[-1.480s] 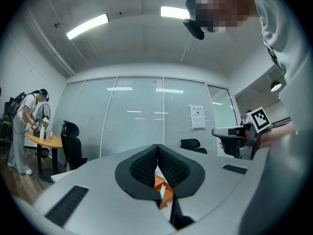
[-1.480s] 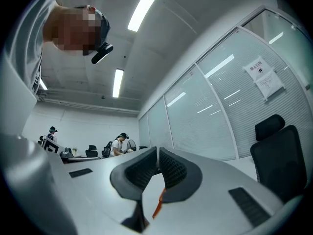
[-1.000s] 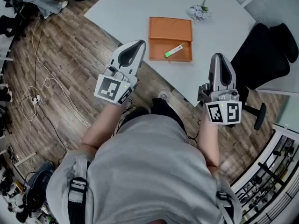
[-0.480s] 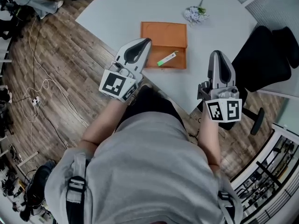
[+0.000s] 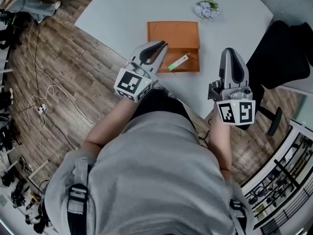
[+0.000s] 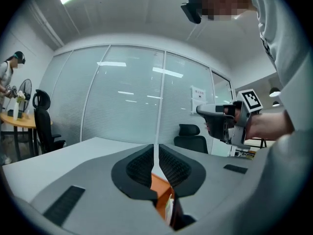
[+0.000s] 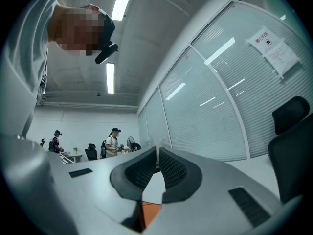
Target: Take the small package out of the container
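Table (image 5: 122, 13): one, white; one black chair (image 5: 288, 53) at its 3 o'clock. One orange container (image 5: 173, 33). My two grippers, both closed, empty: left gripper (image 5: 163, 45) at container's 7 o'clock, right gripper (image 5: 230, 53) at 4. One flower sprig (image 5: 206, 9) at 1. One small package (image 5: 179, 62) inside container, 5 o'clock corner.

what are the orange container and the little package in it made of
Container: probably matte plastic or card; flat even orange, no shine, thin raised rim.
Package: likely printed film or card; slim, green and white, too small to be sure.
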Demonstrator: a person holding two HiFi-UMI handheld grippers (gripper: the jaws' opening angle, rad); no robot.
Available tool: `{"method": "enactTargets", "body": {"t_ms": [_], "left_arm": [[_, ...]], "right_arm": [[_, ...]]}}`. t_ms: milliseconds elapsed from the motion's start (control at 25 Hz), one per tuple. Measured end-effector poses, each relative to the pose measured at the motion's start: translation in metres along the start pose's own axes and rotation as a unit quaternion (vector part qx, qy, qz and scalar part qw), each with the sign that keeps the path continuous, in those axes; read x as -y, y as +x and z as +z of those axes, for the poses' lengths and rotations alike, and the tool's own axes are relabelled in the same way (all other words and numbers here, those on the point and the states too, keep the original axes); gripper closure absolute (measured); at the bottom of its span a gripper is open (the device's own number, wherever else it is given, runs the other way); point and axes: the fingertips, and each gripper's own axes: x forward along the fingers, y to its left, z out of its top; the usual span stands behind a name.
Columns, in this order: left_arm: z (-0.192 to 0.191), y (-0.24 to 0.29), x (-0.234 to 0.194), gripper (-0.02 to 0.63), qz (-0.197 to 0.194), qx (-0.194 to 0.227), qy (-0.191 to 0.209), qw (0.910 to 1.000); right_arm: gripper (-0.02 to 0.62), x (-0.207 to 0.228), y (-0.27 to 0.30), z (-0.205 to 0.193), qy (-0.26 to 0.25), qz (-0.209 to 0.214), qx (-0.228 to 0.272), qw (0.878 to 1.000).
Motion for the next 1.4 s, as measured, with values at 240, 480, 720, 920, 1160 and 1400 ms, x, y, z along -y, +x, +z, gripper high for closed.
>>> {"method": "enactTargets", "body": {"t_ms": [240, 480, 720, 920, 1160, 1400], "left_arm": [[-0.068, 0.017, 0.015, 0.561, -0.047, -0.084, 0.016, 0.9952], [-0.131, 0.035, 0.024, 0.49, -0.082, -0.165, 0.003, 0.9829], [-0.18, 0.042, 0.043, 0.45, -0.106, -0.243, -0.063, 0.9621], [-0.214, 0.045, 0.048, 0.403, -0.094, -0.296, -0.036, 0.9498], [-0.238, 0.051, 0.041, 0.458, -0.072, -0.33, -0.022, 0.9408], [-0.237, 0.049, 0.05, 0.503, -0.111, -0.346, 0.042, 0.9306]], "right_arm": [[0.545, 0.01, -0.002, -0.016, 0.004, -0.014, -0.006, 1.0], [0.545, 0.028, -0.006, -0.028, 0.007, -0.031, -0.015, 0.999], [0.545, 0.042, -0.012, -0.038, 0.015, -0.04, -0.023, 0.999], [0.545, 0.046, -0.015, -0.046, 0.02, -0.038, -0.031, 0.999], [0.545, 0.053, -0.018, -0.055, 0.023, -0.04, -0.038, 0.998], [0.545, 0.053, -0.021, -0.048, 0.022, -0.039, -0.034, 0.998]]}}
